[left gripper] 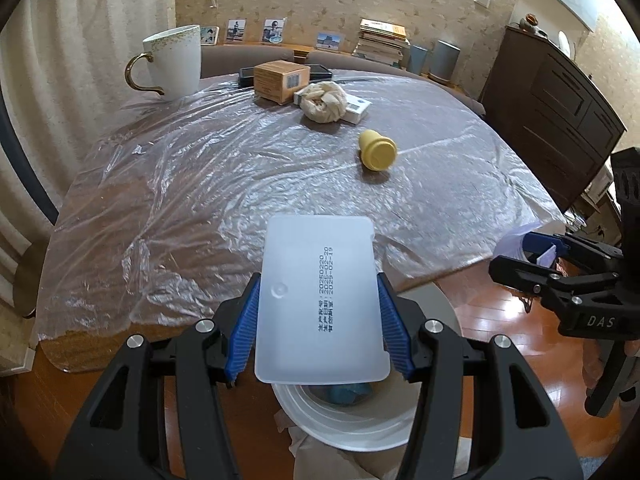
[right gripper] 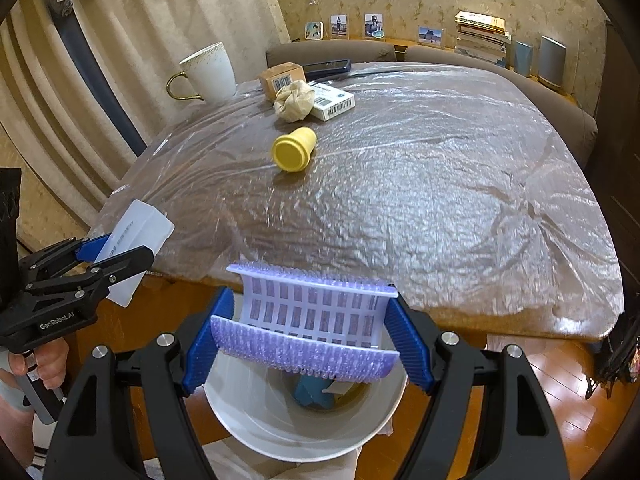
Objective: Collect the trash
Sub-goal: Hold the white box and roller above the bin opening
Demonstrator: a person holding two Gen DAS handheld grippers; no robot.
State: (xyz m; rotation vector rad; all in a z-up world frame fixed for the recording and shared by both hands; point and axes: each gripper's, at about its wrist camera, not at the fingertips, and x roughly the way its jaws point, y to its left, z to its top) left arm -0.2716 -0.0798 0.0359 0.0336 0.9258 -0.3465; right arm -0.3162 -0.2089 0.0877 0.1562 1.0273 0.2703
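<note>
My left gripper (left gripper: 318,312) is shut on a flat white plastic lid (left gripper: 320,300) with printed dates, held over a white trash bin (left gripper: 348,420) below the table edge. My right gripper (right gripper: 308,336) is shut on a purple and white slotted plastic piece (right gripper: 312,320), held over the same bin (right gripper: 300,428), which holds blue trash. On the table lie a yellow cup (left gripper: 377,150) on its side, also in the right wrist view (right gripper: 294,149), and a crumpled paper ball (left gripper: 324,102).
The table (left gripper: 200,200) is covered in clear plastic sheet. A white mug (left gripper: 174,60), a brown box (left gripper: 282,80), a white box (right gripper: 332,102) and a dark phone (right gripper: 326,66) stand at the far side. A dark cabinet (left gripper: 560,112) stands right.
</note>
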